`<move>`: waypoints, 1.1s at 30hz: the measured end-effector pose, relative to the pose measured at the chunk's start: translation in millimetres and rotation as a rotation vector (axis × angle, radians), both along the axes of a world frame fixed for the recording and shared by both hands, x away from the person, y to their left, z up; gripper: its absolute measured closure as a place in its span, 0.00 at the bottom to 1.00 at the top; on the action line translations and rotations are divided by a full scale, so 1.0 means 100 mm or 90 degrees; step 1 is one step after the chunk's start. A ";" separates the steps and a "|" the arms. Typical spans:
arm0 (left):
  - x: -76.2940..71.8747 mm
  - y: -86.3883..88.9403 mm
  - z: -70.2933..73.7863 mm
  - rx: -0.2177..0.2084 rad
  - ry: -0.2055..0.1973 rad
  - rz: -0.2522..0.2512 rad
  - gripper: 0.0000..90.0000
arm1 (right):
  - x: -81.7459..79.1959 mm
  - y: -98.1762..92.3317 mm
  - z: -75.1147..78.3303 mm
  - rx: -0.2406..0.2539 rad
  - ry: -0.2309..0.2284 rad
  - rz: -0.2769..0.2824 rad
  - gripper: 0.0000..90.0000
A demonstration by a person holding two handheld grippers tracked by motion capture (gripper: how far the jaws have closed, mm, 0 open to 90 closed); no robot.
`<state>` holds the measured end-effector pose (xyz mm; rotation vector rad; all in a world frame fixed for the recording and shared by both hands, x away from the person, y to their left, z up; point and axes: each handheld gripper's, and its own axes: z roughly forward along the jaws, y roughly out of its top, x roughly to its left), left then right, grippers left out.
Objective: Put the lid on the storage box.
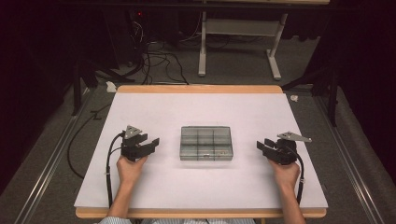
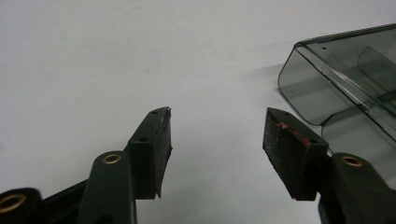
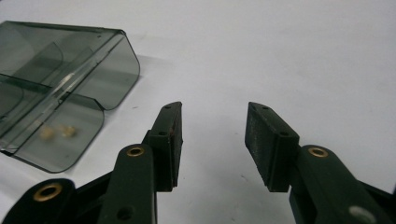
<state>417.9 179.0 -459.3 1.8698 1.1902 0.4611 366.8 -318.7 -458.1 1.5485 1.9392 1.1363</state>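
At the near edge of the high view, two forearms are coming in over the desk (image 1: pixel 140 196), each hand holding a gripper. The left gripper (image 1: pixel 152 142) is sitting to the left of a clear smoky compartment box (image 1: pixel 206 143), and the right gripper (image 1: pixel 261 145) is sitting to its right, both pointing inward at it and both apart from it. The box is lying flat near the middle of the white desk top, between the two.

From above, the jaws are looking small and dark, and their gap is hard to judge. The left gripper view is making it plain: the jaws are standing apart with bare desk between them, and a rounded corner of the box (image 2: pixel 336 84) is showing just beyond the right-hand jaw, cut off by the frame edge. The right gripper view is likewise showing its jaws apart with nothing between them, the box (image 3: pixel 60 93) lying off to the left and partly cropped. There, a few small pale pieces (image 3: pixel 56 131) are showing in one near compartment, too blurred to identify; from above they are only a faint speck.

Farther off, cables (image 1: pixel 154 56) and a white frame's legs (image 1: pixel 238 42) are fading into darkness.
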 end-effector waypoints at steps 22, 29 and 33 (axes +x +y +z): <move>0.09 -0.10 -0.16 0.066 0.018 0.012 0.46 | 0.09 0.07 -0.20 -0.072 0.028 -0.029 0.59; 0.11 -0.16 -0.26 0.102 0.027 0.009 0.42 | 0.12 0.14 -0.22 -0.116 0.043 -0.021 0.51; 0.11 -0.15 -0.27 0.096 0.027 0.010 0.41 | 0.11 0.17 -0.22 -0.130 0.040 -0.020 0.49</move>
